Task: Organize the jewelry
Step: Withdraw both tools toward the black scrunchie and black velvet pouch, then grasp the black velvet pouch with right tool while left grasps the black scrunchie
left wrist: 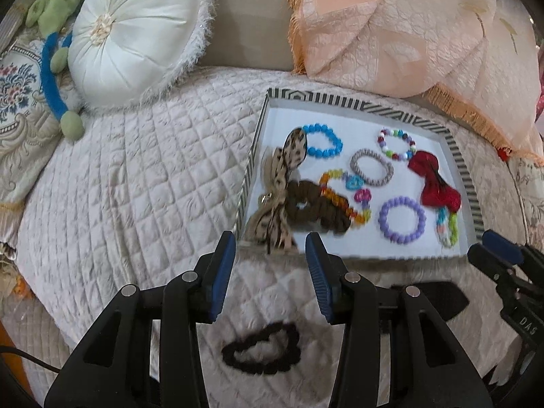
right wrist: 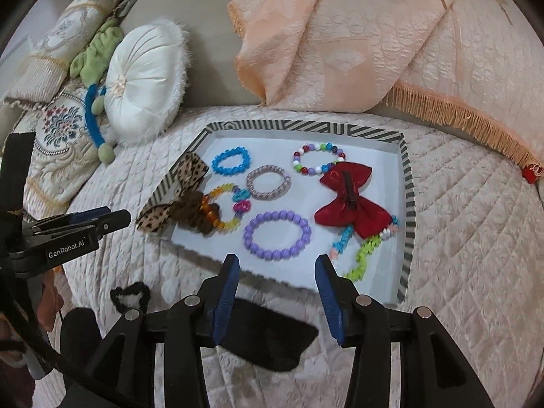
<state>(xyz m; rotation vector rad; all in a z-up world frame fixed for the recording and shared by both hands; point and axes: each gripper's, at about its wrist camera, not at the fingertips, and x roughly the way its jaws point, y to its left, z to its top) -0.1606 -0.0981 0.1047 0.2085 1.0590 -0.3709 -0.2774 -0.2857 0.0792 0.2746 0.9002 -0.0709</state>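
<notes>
bead bracelets (right wrist: 277, 234): 6 | scrunchies (left wrist: 261, 348): 2 (one outside tray) | bows (right wrist: 352, 200): 2 | tray (right wrist: 408, 183): 1

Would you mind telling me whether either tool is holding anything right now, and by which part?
Nothing is held. The left tool and the right tool both stand open with empty gaps, above the quilt near the tray; the black scrunchie lies loose on the quilt.

A round white cushion (left wrist: 136, 30) and a peach fringed cloth (left wrist: 391, 27) lie on the quilted cover (left wrist: 136, 176).
</notes>
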